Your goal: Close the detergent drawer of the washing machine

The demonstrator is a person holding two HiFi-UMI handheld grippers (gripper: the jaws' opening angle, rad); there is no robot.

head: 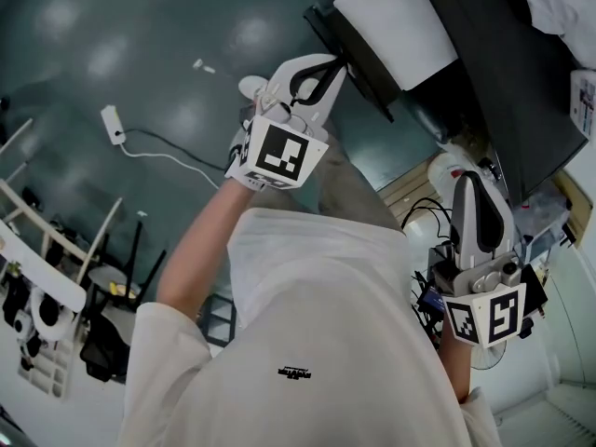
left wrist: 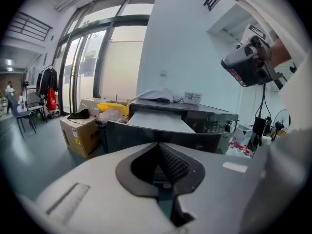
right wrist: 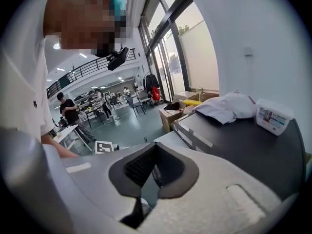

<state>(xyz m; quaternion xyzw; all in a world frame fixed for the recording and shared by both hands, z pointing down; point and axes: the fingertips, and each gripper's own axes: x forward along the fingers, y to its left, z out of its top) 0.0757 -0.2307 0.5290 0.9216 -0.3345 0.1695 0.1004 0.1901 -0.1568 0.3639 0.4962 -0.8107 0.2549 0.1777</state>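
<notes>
The dark washing machine [head: 521, 91] stands at the top right of the head view. A dark-framed part with a white face, the detergent drawer [head: 391, 26], sticks out from it toward me; in the left gripper view the drawer [left wrist: 161, 138] lies straight ahead, beside the control panel [left wrist: 217, 123]. My left gripper [head: 333, 63] is raised with its tips just short of the drawer's near edge, and it is shut with nothing held [left wrist: 158, 147]. My right gripper [head: 467, 180] hangs by my side next to the machine, also shut and empty [right wrist: 155, 150].
A white cloth [right wrist: 229, 106] and a small white box [right wrist: 274, 116] lie on the machine's dark top. A cardboard box [left wrist: 80, 133] and a yellow bag [left wrist: 112, 108] stand beyond the machine. A power strip [head: 114, 124] lies on the floor. Cables [head: 424, 217] hang near my right gripper.
</notes>
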